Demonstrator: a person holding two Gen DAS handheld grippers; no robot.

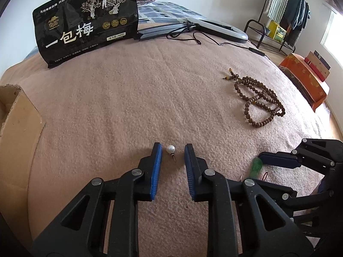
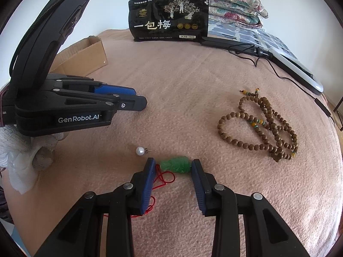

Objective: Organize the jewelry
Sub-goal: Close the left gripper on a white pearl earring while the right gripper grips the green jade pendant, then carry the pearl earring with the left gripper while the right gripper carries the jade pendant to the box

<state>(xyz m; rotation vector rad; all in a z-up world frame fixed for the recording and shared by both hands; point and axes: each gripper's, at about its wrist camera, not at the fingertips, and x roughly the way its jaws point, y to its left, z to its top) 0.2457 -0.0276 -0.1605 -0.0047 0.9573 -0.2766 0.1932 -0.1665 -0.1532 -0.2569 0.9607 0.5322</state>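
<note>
Surface: pink blanket (image 1: 128,107) spread over what looks like a bed; all the jewelry lies on it.
Left tongs (image 1: 172,151): pointed steeply down, pads either side of the pearl earring (image 1: 170,149) with a narrow gap on each side; not yet pressing, nothing held.
Right tongs (image 2: 172,167): partly open around the green pendant (image 2: 175,165); the right pad is at or just off the pendant's end, the left pad stands a little apart over the red cord (image 2: 165,176). Whether the grip is made cannot be told.
Pearl earring: lies on the blanket, post pointing toward the camera in the left wrist view.
Bead necklace (image 2: 261,126): coiled well apart to the right, untouched.
Cardboard box (image 2: 85,55): open, at the far left edge; the likely destination.
Step in hand: pinch each small piece.
Method, left: close on the pearl's round body, not the thin post; keep the pads low so the pearl cannot roll out.
Method, right: clamp the pendant across its ends; let the cord trail free.
Risk: soft nap may snag the post or the cord on lifting.
</note>
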